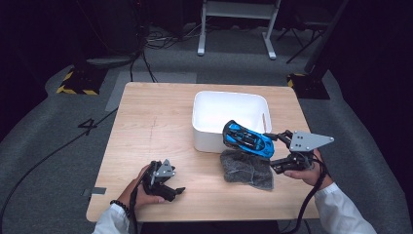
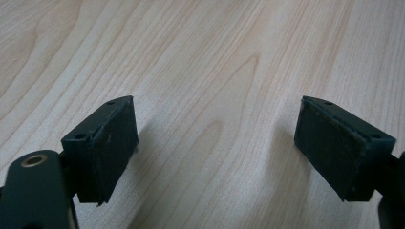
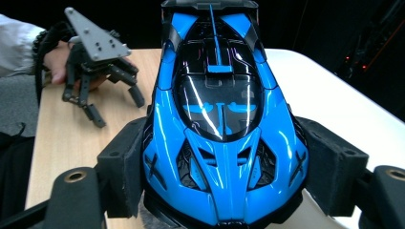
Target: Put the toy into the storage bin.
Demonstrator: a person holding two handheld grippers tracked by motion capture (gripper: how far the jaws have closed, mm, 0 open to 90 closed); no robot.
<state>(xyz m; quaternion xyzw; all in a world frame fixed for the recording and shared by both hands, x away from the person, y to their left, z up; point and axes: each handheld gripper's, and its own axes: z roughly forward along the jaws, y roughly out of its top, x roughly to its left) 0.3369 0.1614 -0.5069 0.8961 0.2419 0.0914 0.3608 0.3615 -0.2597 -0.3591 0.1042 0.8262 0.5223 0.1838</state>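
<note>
On the right half of the desk (image 1: 146, 146), near its front edge, the right tongs (image 1: 278, 152) are gripping a blue toy car (image 1: 247, 139) by its two flanks, jaws standing wide around the body and the pads pressing on both sides. The car is hanging in the air, nose toward the hand, tail tilting over the front wall of a white tub (image 1: 204, 127).

Items around:
- White tub, open-topped, sitting at the middle-right of the desk, just behind the car.
- Grey cloth (image 1: 247, 168), crumpled, lying on the desk directly beneath the car and touching the tub's front wall.
- Left tongs (image 1: 176, 191), sitting low at the front-left of the desk, well apart from the car, jaws standing partly apart and holding nothing.

Nothing is standing between the car and the tub's opening.

Surface and room: pale wood-grain desk; grey carpet floor with black cables trailing across it; yellow-and-black striped tape at two floor stands; a white frame standing at the back; dark surroundings.

View notes: the right gripper view is giving the car's glossy hood, dark windscreen and black vents close up, with the white tub (image 3: 334, 105) behind and the left tongs (image 3: 114, 107) far off beside a white sleeve. The left gripper view is showing two black pads (image 2: 114, 143) over bare wood grain with a plain gap between them.
</note>
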